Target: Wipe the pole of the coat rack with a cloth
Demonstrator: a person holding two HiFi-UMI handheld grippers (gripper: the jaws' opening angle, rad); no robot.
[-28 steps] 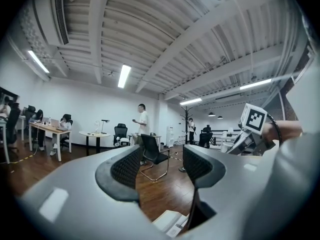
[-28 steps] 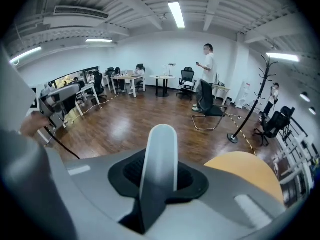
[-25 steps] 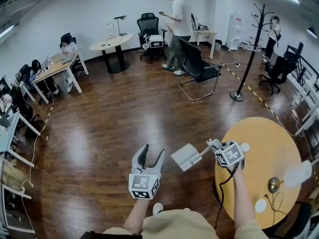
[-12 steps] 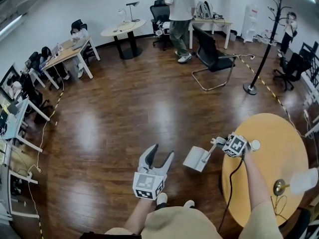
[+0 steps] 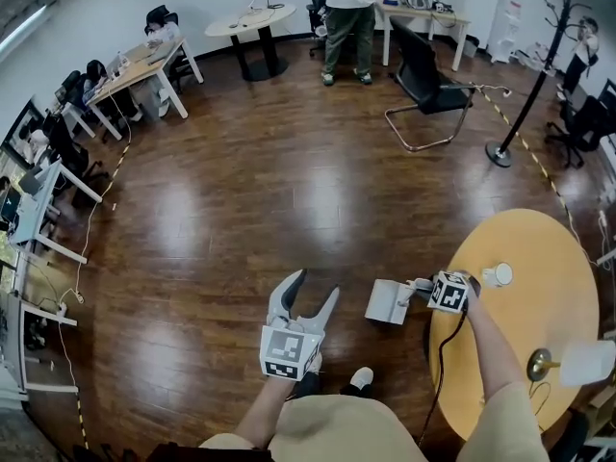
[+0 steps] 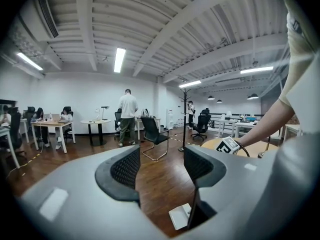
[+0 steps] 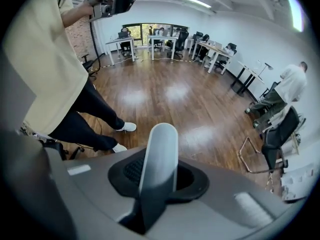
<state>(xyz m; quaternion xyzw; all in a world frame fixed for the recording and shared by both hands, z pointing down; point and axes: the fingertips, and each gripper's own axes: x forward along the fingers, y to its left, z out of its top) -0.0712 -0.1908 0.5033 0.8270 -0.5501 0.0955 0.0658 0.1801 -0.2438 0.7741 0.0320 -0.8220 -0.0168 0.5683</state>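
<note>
Nearest you, low at centre: left gripper (image 5: 310, 295), jaws wide, nothing between them but floor (image 5: 241, 210) in its own view. Just right of it, the right gripper (image 5: 416, 292) is clamped narrow on the cloth (image 5: 389, 301), a pale flat fold sticking out to the left, beside the near-left edge of the round yellow table (image 5: 525, 258). Key relation: the coat rack (image 5: 531, 70) stands far right, well apart from both grippers, beyond the table and right of the black chair (image 5: 423, 80). Its pole (image 5: 518, 104) runs upright from a round foot, so I judge the wipe must travel up and down it. Your right hand, the one with the cloth, is on the rack's side and nearer. The left gripper view shows the rack upright, far, just right of centre. The right gripper view points down at floor and your legs and shows the cloth edge-on in the jaws, but no rack. Expect to walk over first.
</note>
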